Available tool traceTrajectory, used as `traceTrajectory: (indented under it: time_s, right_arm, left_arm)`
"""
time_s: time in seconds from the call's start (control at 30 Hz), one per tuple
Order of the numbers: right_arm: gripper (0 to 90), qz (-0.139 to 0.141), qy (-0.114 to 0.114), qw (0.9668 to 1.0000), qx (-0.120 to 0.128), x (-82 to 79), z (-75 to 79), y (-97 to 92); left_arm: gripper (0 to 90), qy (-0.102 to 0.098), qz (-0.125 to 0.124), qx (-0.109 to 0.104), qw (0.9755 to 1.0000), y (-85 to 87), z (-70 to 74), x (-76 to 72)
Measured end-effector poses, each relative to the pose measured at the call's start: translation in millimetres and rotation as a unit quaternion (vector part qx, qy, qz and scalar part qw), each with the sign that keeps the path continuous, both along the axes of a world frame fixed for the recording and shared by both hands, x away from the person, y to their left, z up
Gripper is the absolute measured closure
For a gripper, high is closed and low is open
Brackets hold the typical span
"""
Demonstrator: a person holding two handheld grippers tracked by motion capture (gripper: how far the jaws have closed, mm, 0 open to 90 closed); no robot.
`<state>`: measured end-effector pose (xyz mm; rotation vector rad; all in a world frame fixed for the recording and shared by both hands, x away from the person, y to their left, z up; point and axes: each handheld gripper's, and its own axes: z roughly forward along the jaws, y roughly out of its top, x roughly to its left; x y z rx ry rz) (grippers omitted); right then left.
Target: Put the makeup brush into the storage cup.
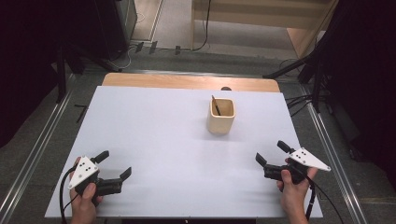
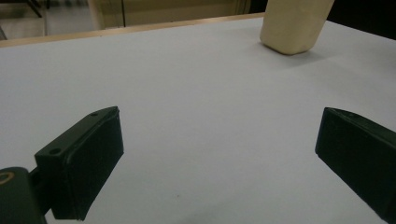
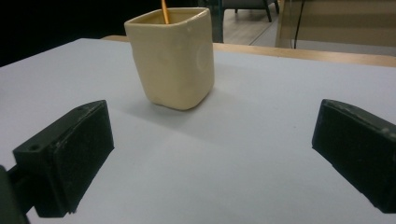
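- We see a white surface (image 1: 177,140) with a strip of bare wood along its far edge, and one cream cup (image 1: 221,115) standing upright on it, toward the far side and a little right of the middle.
- The cup has a squarish mouth with rounded corners, and a thin pencil (image 1: 215,105) leans inside it, its top resting toward the cup's left rim in the high view.
- In the right gripper view we see the cup (image 3: 175,56) ahead and slightly left of centre, with the pencil's orange shaft (image 3: 165,5) rising out of its mouth.
- In the left gripper view we see only the lower part of the cup (image 2: 294,25), far ahead at the upper right.
- The left tongs (image 1: 113,164) are held low at the near left corner by the person's left hand (image 1: 85,200); their jaws stand wide apart with nothing between them.
- The right tongs (image 1: 273,153) are held at the near right by the right hand (image 1: 294,189); their jaws also stand wide apart and hold nothing.
- Both tongs are well apart from the cup, with bare white surface between.
- We cannot tell whether the jaw tips touch the surface.
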<state>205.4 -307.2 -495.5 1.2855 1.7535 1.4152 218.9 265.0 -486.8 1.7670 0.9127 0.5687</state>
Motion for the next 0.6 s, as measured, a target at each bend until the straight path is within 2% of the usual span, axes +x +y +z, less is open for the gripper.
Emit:
traceTrajectory:
  time_s: [0.6]
  right_arm:
    - [0.0, -0.017, 0.008, 0.9998, -0.004, -29.5, -6.6, -18.7]
  left_arm:
    - [1.9, -0.002, 0.002, -0.001, 1.0000, 0.5, 0.9, -0.1]
